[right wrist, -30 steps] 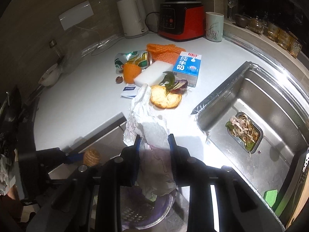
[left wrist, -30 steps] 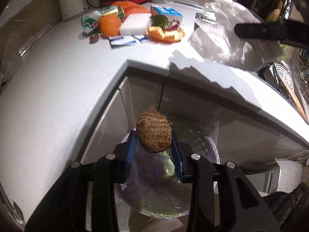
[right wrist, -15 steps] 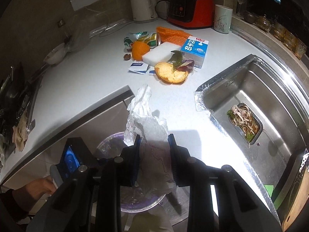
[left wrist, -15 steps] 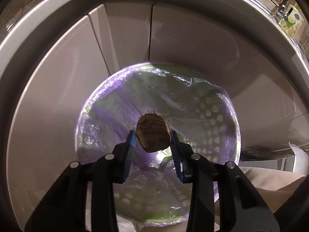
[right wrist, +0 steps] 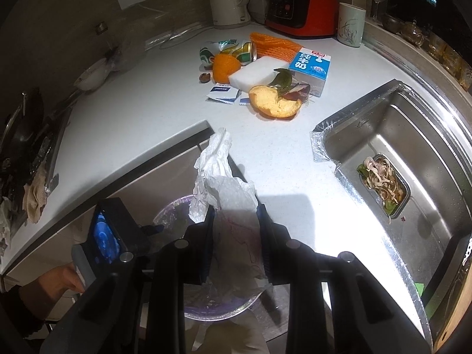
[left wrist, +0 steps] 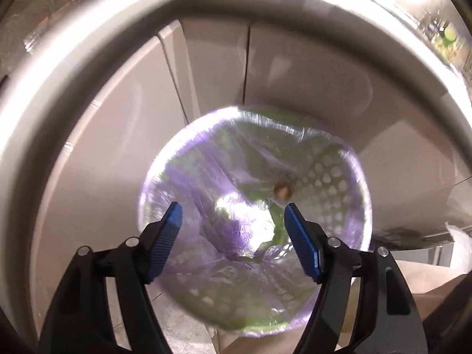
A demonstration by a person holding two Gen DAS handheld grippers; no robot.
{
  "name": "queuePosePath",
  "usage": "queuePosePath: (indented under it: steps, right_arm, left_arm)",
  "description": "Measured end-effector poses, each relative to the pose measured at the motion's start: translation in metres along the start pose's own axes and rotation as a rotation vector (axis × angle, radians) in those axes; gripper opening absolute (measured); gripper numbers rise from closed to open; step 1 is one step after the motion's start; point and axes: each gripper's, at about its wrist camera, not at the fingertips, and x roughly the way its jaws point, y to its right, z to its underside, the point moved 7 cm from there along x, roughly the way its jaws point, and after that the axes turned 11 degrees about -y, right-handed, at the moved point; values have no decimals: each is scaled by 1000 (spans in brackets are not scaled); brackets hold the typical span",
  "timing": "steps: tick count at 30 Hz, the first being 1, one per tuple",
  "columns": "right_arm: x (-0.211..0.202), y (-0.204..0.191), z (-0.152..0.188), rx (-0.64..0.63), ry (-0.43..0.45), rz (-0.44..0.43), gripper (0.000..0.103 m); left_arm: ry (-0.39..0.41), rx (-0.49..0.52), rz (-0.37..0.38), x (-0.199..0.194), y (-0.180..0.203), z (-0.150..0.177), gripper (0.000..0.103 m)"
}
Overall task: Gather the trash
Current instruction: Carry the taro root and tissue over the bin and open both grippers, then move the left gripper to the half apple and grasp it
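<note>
Left gripper (left wrist: 231, 221) spread wide, nothing between the blue pads (left wrist: 165, 236). It hangs over the bin (left wrist: 339, 177), which sits on the floor by the cabinet doors (left wrist: 212, 67), lined with a purple bag (left wrist: 183, 183). A small brown lump (left wrist: 281, 190) lies deep in the bin, ahead and a little right of the open jaws. We judge this the piece of trash for this drop; it is blurred, so we cannot name it.

Right gripper (right wrist: 236, 230) pinches a crumpled white paper (right wrist: 219, 185), which stands up ahead of the fingers and trails down between them. From this view the bin (right wrist: 168, 212) shows below and just behind the fingertips, with the left gripper's body (right wrist: 112, 236) to the left of ours.

Step in hand, as we read it: left drop done, right drop pending. The next move calls for bringing the paper squarely over the bin mouth, then opening the jaws; the paper is light and may cling or drift toward the rim.

More trash waits well ahead on the counter (right wrist: 132, 112): bread (right wrist: 274, 103), carton (right wrist: 309, 70), can (right wrist: 242, 53), orange peel (right wrist: 225, 67), sachets (right wrist: 222, 93).

Hard to make out: the bin's floor is washed out by glare; its near rim is hidden by the gripper bodies in both views; the left view is motion-smeared. The sink (right wrist: 392, 147) to the right holds a tray of scraps (right wrist: 383, 183); its far end is cut off.
</note>
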Motion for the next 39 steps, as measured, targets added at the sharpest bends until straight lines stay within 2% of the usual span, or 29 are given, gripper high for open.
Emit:
queuePosePath:
  steps: [2,4,10,18,25,27,28,29,30,31,34,39]
  right_arm:
    - [5,-4,4,-11,-3,-15,28]
    - [15,-8,10,-24,-18,-33,28]
    - [63,-27,35,-58,-108,-90,29]
    - [132,-61,63,-163,-203,-123,29]
    - [187,-74,75,-183,-269,-90,29]
    - [199,-77,79,-195,-295,-80,36]
    - [204,-79,81,-198,-303,-71,49]
    - [208,-81,83,-203,-315,-63,67]
    - [209,-81,84,-208,-314,-47,73]
    - [211,-82,84,-211,-313,-33,82]
    - [212,-82,84,-196,-317,-16,90]
    - [205,-77,75,-135,-309,0,96]
  left_arm:
    - [44,-14,-9,-22,-9,-1,73]
    - [93,-25,-36,-49,-21,-4,81]
    - [176,-68,-88,-107,-54,-20,84]
    - [213,-105,-130,-138,-85,-46,88]
    - [231,-66,-124,-146,-92,-72,88]
    - [240,-51,-122,-148,-93,-80,89]
    - [245,-42,-122,-149,-93,-84,89]
    - [248,-36,-122,-151,-94,-87,89]
    - [253,-30,-120,-152,-95,-90,89]
    - [256,-24,-119,-152,-95,-93,89]
    - [259,-13,-108,-151,-98,-100,89]
    - [254,12,-91,-144,-98,-111,89]
